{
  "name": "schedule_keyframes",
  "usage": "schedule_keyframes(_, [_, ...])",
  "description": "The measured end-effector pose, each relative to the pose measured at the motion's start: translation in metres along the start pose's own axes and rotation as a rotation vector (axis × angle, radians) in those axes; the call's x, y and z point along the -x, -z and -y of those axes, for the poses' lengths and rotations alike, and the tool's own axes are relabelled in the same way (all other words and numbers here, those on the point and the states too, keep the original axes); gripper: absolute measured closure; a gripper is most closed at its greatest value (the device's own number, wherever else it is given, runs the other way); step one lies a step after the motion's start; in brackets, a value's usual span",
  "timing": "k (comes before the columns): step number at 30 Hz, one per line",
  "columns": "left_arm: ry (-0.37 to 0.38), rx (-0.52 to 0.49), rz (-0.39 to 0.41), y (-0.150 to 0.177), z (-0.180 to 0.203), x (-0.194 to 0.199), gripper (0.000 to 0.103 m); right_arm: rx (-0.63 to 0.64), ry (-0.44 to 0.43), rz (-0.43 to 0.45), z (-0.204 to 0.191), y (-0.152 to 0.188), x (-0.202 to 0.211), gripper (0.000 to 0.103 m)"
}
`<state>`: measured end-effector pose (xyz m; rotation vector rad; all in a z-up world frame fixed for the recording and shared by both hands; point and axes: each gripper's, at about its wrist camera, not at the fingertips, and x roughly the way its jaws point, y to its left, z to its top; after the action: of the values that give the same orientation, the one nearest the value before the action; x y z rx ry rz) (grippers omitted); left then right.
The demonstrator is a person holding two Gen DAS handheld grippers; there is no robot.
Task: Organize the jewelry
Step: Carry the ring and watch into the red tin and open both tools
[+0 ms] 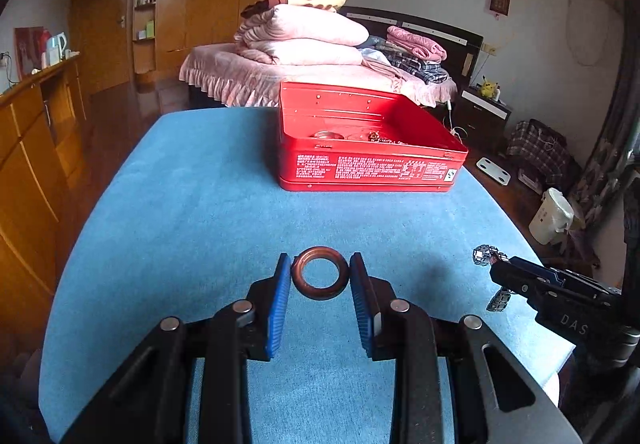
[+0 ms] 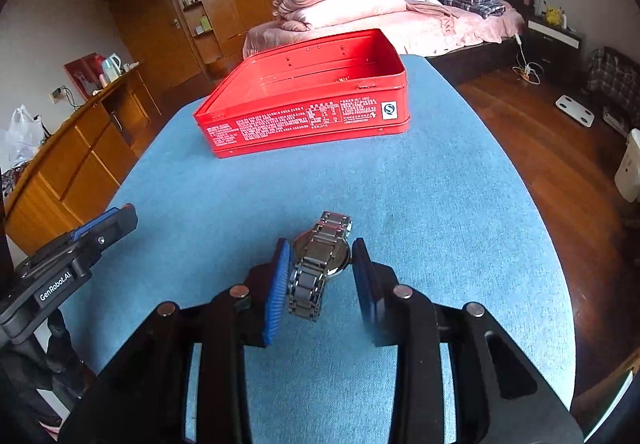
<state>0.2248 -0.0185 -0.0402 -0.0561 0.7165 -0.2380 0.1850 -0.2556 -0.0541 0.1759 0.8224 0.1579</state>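
Two grippers are gripping jewelry above the blue table (image 1: 200, 204): left gripper (image 1: 320, 274) clamping a bangle (image 1: 319, 273), right gripper (image 2: 320, 264) clamping a watch (image 2: 320, 264). Next move probably requires carrying both to the red tin (image 1: 368, 164) at 12 o'clock.

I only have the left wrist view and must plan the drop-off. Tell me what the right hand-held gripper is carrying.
Observer: A silver metal-link watch with a round case sits between the fingers of the right hand-held gripper.
Operator: Report the grip.
Observer: The blue left pad lies against the band, and the case edge meets the other finger.
Operator: Describe the red tin from that side.
Observer: The red tin stands at an angle, its left front corner nearest. Inside, only a few gold flecks show above the near wall.
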Motion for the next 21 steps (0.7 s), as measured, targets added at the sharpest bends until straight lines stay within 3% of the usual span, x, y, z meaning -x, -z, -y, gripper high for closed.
schedule_keyframes(12, [0.015, 0.010, 0.020, -0.019, 0.001, -0.001, 0.073, 0.013, -0.042, 0.064, -0.002, -0.025, 0.025, 0.072])
schedule_keyframes(21, [0.010, 0.001, 0.052, -0.074, 0.008, -0.031, 0.073, 0.043, -0.037, 0.101, -0.002, -0.078, 0.016, 0.072])
